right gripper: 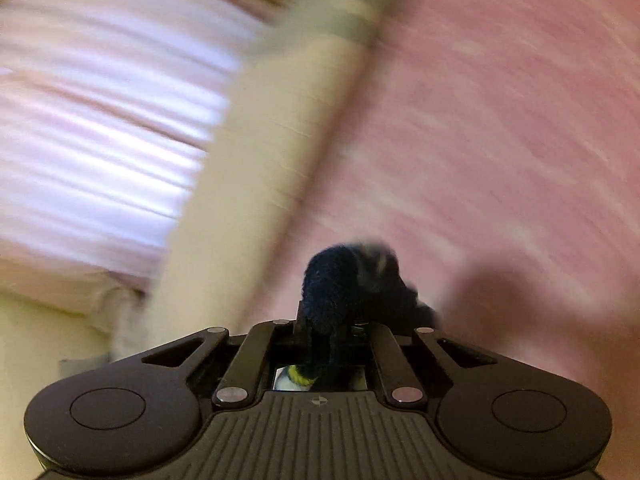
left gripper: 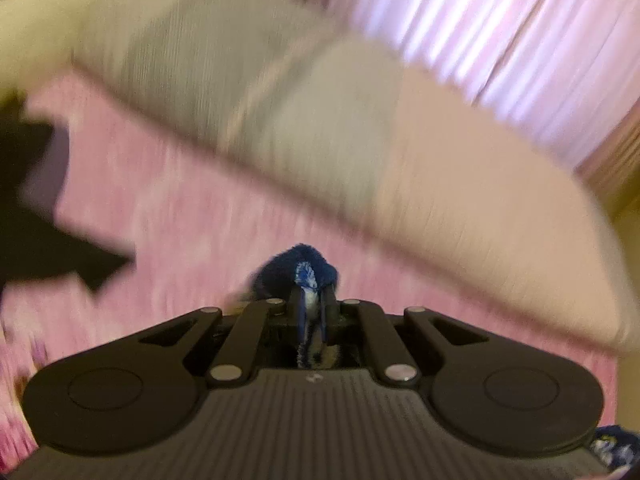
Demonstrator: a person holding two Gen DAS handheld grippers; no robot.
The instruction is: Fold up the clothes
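Fabric pinched in both: your left hand-held gripper (left gripper: 313, 294) clamps blue fuzzy garment (left gripper: 298, 266), your right hand-held gripper (right gripper: 320, 326) clamps dark fuzzy cloth (right gripper: 352, 276). Pink bed (left gripper: 160, 216) ahead, below. Lifting step, likely; next, spread garment flat, keep tension even.

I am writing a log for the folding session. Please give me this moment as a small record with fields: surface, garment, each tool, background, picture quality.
surface: pink bedspread
garment: fuzzy dark blue fabric, with white patches
left tool: shut on the blue fabric
right tool: shut on the same kind of dark fabric
background: pale pillows, pink curtain
other item: dark cloth lying on the bedspread
picture quality: both views blurred
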